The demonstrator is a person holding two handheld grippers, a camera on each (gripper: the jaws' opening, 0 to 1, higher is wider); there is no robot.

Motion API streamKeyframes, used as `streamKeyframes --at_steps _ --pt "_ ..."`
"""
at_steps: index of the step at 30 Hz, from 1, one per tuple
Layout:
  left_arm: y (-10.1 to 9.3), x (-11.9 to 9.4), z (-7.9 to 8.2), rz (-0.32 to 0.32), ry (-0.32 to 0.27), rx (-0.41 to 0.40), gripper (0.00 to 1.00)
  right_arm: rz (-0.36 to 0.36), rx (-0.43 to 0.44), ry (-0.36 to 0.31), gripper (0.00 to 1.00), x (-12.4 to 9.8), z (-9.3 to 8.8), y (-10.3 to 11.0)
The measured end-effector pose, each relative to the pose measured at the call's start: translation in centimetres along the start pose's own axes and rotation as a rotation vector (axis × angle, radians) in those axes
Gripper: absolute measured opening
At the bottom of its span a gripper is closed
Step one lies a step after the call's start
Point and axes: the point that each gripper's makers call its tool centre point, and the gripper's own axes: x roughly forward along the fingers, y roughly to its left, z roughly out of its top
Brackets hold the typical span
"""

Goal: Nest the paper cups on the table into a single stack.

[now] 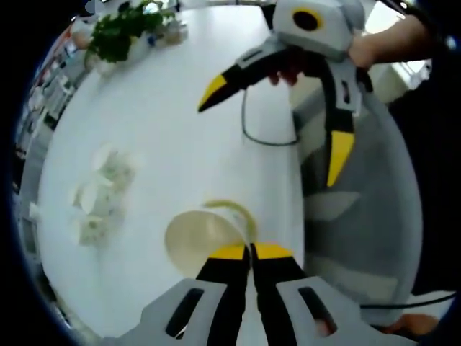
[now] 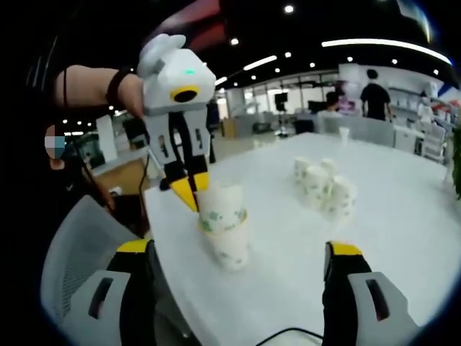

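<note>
A short stack of white paper cups [image 2: 225, 229] with green print stands near the table's corner. In the left gripper view I look down into its open top cup [image 1: 202, 236]. My left gripper [image 1: 251, 250] is shut on that cup's near rim; in the right gripper view the left gripper [image 2: 191, 189] comes down onto the stack from the upper left, held by a hand. My right gripper [image 2: 239, 248] stands open just in front of the stack, with nothing between its jaws. It hangs wide open as the right gripper [image 1: 277, 122] above the table. Several loose cups [image 2: 324, 184] cluster further along the table, also seen as the cluster [image 1: 101, 194].
The white table [image 1: 180, 130] runs on past the cups. A potted plant [image 1: 122, 29] stands at its far end. A grey chair [image 1: 346, 216] stands by the table's edge, and a dark cable [image 1: 266, 137] lies on the tabletop. People [image 2: 374, 94] stand far off in the office.
</note>
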Motion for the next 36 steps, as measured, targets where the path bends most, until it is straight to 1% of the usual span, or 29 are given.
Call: streamKeyframes --at_steps 4,7,20,22,25,27,29,36 --pt "-0.2 0.2 -0.1 -0.01 0.007 0.003 0.0 0.004 0.006 -0.003 0.96 0.1 0.0 0.0" --pt "0.1 0.3 0.0 -0.003 0.005 0.012 0.0 0.004 0.005 -0.002 0.95 0.1 0.0 0.0" --pt "0.0 0.7 0.1 -0.036 0.006 0.011 0.01 0.009 0.02 -0.009 0.95 0.4 0.0 -0.3" --pt "-0.1 0.8 0.0 -0.045 0.009 -0.008 0.02 0.011 0.022 -0.011 0.95 0.4 0.1 -0.3" --pt "-0.1 0.9 0.1 -0.049 0.004 0.003 0.04 0.01 0.023 -0.009 0.95 0.4 -0.1 -0.5" --pt "-0.1 1.0 0.2 -0.054 0.002 -0.012 0.06 0.008 0.027 -0.013 0.95 0.4 -0.1 -0.6" --pt "-0.1 1.1 0.2 -0.051 0.001 -0.01 0.08 0.009 0.034 -0.012 0.95 0.4 -0.3 -0.6" --pt "-0.5 1.3 0.6 -0.07 -0.025 -0.03 0.14 0.011 0.044 -0.013 0.95 0.5 -0.5 -0.4"
